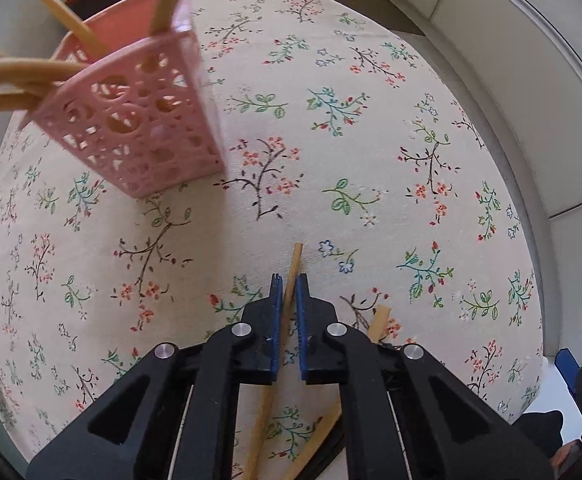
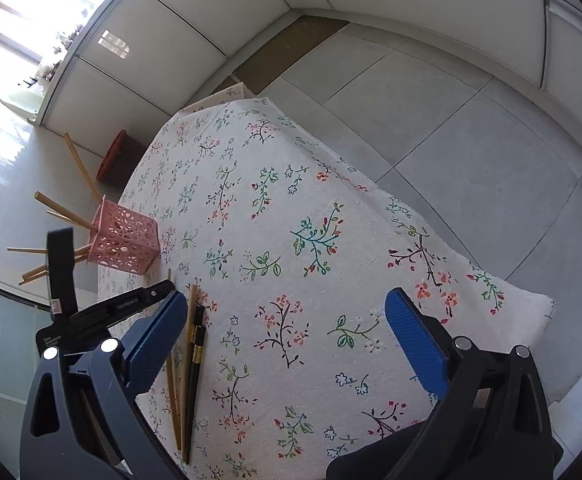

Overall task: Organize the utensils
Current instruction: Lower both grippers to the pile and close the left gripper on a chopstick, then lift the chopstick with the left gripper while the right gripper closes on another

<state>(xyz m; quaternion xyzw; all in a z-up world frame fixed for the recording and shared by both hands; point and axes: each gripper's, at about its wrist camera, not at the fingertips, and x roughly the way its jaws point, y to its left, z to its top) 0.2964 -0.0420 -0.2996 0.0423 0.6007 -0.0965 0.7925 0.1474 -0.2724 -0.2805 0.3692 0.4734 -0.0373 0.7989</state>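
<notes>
My left gripper (image 1: pixel 289 280) points down at the table, its blue pads shut on a thin wooden chopstick (image 1: pixel 295 258) whose tip sticks out past them. A second wooden chopstick (image 1: pixel 379 320) lies just to its right. The pink perforated basket (image 1: pixel 143 120) stands upper left with several wooden chopsticks leaning out of it. In the right wrist view my right gripper (image 2: pixel 287 340) hovers open over the cloth with nothing between its pads. There the left gripper (image 2: pixel 169 290) reaches in from the left, beside a bundle of wooden and black chopsticks (image 2: pixel 193 340) and near the basket (image 2: pixel 125 242).
A floral cloth (image 2: pixel 291 240) covers the small table, whose edges drop off close on the far and right sides. A red-brown box (image 2: pixel 117 156) sits on the grey tiled floor behind the basket. White wall panels stand beyond.
</notes>
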